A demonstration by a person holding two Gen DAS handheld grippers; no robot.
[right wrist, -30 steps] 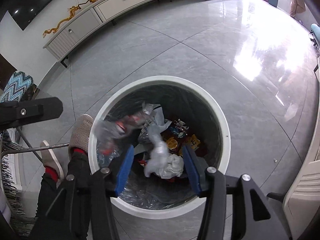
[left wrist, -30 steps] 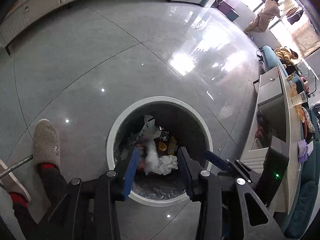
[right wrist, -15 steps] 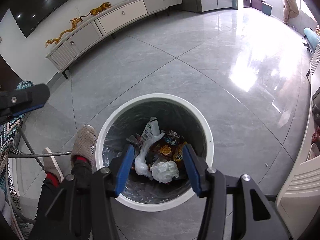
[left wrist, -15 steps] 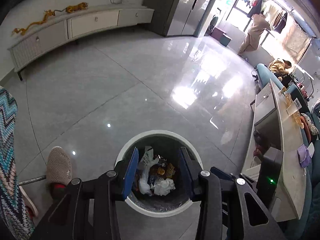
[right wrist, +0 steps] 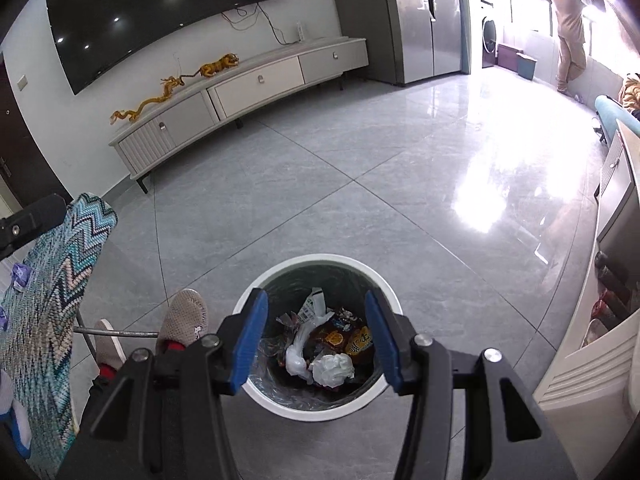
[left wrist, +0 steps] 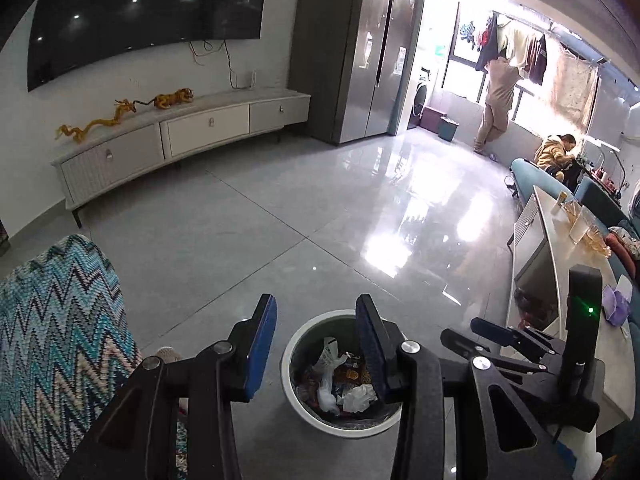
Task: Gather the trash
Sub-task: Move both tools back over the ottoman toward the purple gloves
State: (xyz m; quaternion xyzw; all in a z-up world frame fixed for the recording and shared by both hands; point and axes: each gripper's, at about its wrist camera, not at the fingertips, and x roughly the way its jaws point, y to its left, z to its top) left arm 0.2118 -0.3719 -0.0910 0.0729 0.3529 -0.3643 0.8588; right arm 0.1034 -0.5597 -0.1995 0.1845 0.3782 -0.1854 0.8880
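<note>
Fingers (left wrist: 265, 344) of the left gripper (left wrist: 316, 316) and right gripper (right wrist: 316, 314) gape, holding nothing, high above the trash bin (right wrist: 256, 390) on the floor; crumpled trash (right wrist: 332, 368) lies inside, well below.

A: where's the bin (right wrist: 320, 410) sitting?
B: On the floor (right wrist: 360, 184), trash (right wrist: 326, 340) inside it. Shoe (right wrist: 186, 316) just left of it, chair (right wrist: 52, 280) further left, table (left wrist: 560, 240) off to the right.
A: and behind?
B: Cabinet (right wrist: 248, 88) along the far wall, TV (right wrist: 160, 12) above it, fridge (right wrist: 424, 20) to its right.
</note>
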